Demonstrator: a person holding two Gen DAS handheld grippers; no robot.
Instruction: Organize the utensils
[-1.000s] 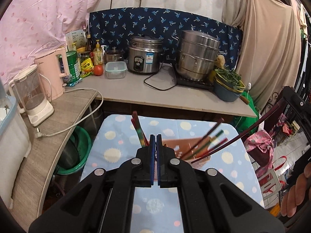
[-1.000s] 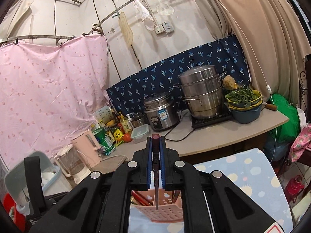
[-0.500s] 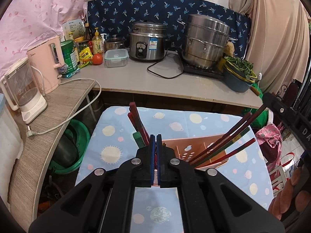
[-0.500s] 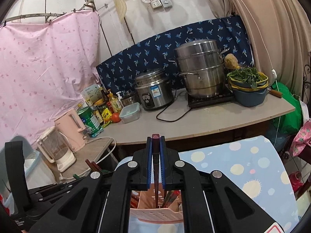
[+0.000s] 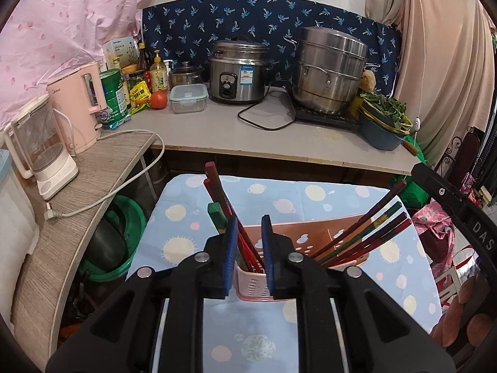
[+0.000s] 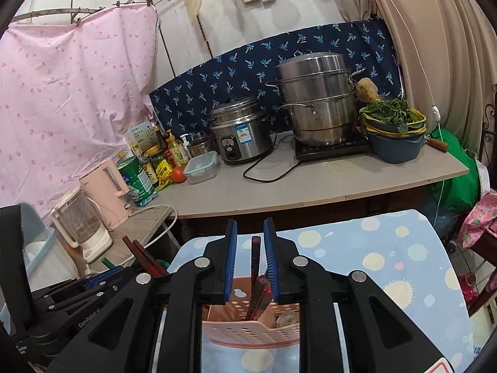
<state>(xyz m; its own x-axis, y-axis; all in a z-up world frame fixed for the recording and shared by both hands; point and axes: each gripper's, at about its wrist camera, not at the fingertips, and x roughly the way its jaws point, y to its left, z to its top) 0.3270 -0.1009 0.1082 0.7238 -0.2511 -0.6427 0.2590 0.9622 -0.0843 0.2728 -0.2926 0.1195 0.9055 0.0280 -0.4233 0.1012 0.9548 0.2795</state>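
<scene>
Left tongs (image 5: pixel 249 255) sit just above the left end of the pink utensil basket (image 5: pixel 313 233), jaws opening, pads apart w/ the left chopstick bunch (image 5: pixel 217 192) standing between them but nothing pressed. Reads as a release: sticks are down in the left compartment and lean back-left against the rim, so they stay put w/o being held.

Basket stands on the sun-print cloth (image 5: pixel 180 245), which covers a small counter in front of the grey kitchen counter (image 5: pixel 217 133). It's slotted, prob. so wet utensils drain.

Right chopstick bunch (image 5: pixel 369 233) fans out toward the right end, tips up, ends down in the right compartment.

Right tongs (image 6: pixel 251 261) hover over the basket's near wall, jaws opening too; one dark red chopstick (image 6: pixel 255 258) stands in the gap, touching neither pad as far as I can tell. Prob. just let go into the basket.

Count, approx.: 2 tongs, 1 basket. Left bunch: 3 ends clear (2 red, 1 green), more hidden. Right bunch: about 4. In the right view, 2–3 sticks by the jaws, overlap makes it unsure.
</scene>
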